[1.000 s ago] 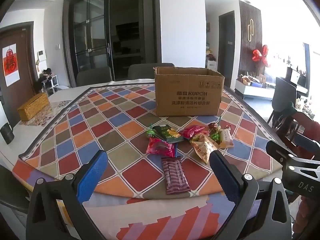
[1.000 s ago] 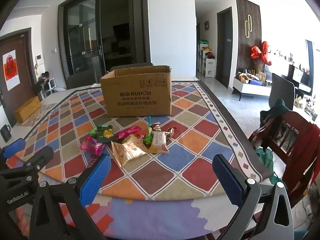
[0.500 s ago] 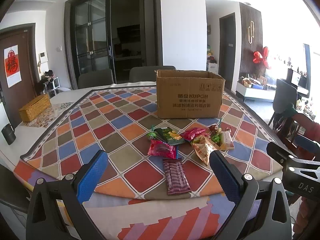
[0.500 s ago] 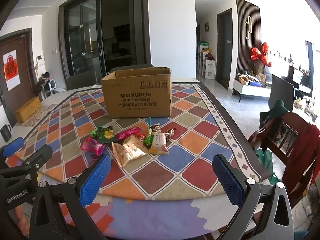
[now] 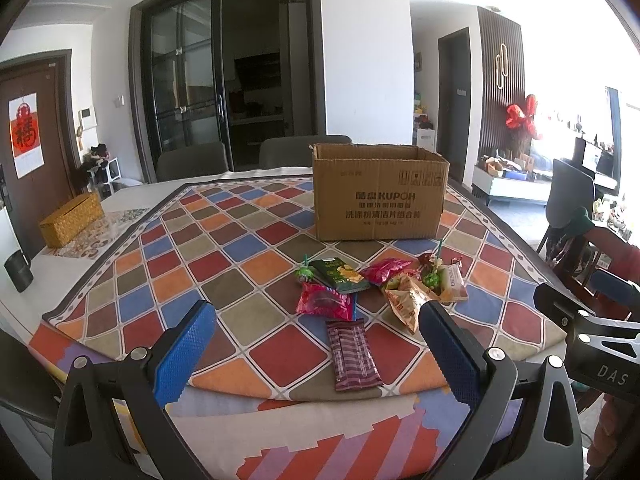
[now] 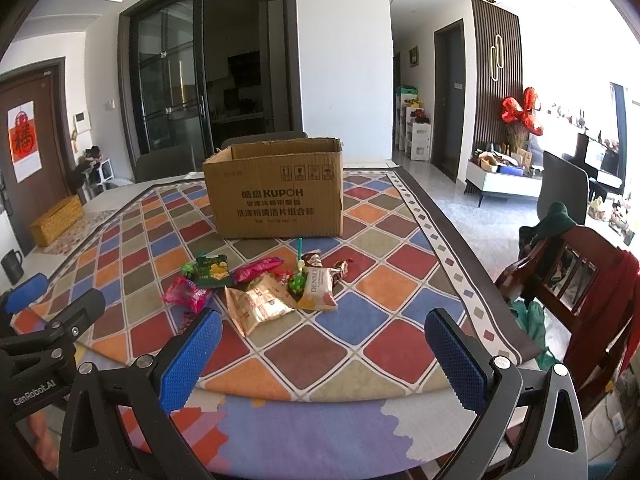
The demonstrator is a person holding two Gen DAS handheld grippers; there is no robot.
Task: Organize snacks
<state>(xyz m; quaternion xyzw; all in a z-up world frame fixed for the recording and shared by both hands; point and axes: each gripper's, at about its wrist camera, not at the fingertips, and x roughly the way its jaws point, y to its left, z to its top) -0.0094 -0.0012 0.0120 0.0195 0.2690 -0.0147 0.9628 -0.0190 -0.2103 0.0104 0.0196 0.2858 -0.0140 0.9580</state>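
Indoors: worktop (image 5: pixel 132 276) under checked cloth, cardboard box (image 5: pixel 378 196), snack packets (image 6: pixel 260 288) before it; both hand-held grippers, left (image 5: pixel 316 354) and right (image 6: pixel 324 360), apart, empty.

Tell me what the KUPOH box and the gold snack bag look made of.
Box: corrugated cardboard, matte brown, going by its raw flap edges and printed ink. Gold snack bag: likely metallised plastic film, glossy, since it shows crinkles and bright glints; foil laminate is also possible.

A brown cardboard box (image 5: pixel 379 196) is printed with dark letters. The diamond-checked cloth (image 5: pixel 248 248) is coloured red, blue, orange and grey. A maroon striped snack bar (image 5: pixel 353 354), a pink shiny packet (image 5: pixel 325 301) and a gold crinkly bag (image 6: pixel 258 307) are seen.
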